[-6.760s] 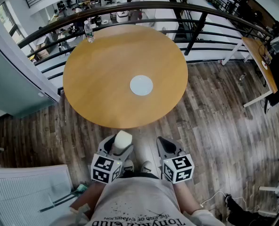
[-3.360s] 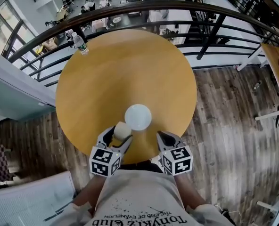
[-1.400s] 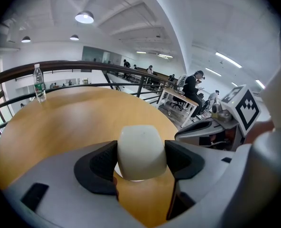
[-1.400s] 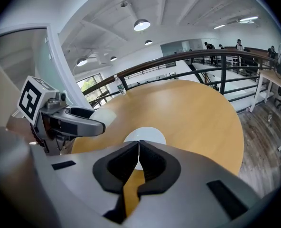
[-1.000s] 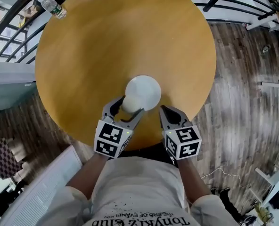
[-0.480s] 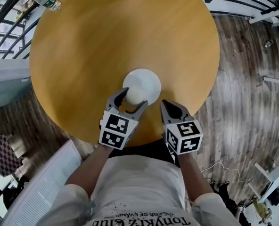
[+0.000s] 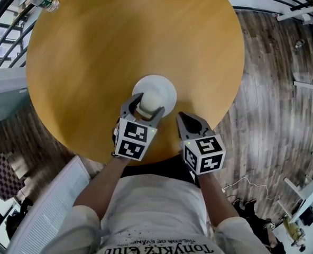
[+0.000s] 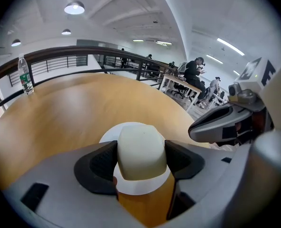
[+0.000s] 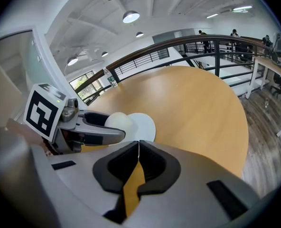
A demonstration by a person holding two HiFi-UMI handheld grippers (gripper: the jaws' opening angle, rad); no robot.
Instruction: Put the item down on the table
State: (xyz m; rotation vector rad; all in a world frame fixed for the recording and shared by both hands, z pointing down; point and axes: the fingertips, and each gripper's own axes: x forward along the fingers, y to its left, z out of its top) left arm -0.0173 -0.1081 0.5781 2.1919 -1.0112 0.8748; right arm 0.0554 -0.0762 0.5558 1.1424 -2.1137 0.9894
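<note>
Carried over the plate [image 7: 167, 87], item [image 7: 150, 98] stays clamped in left claw [image 7: 147, 105].

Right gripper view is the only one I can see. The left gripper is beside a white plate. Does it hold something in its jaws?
Observer: Yes. The left gripper is shut on a pale rounded item, with one jaw on each side.
Operator: Is it set down?
Observer: I cannot tell contact. In the head view it is over the near part of the white plate.
Operator: And the other one, where?
Observer: The right gripper is just right of the plate, over the near edge of the table.
</note>
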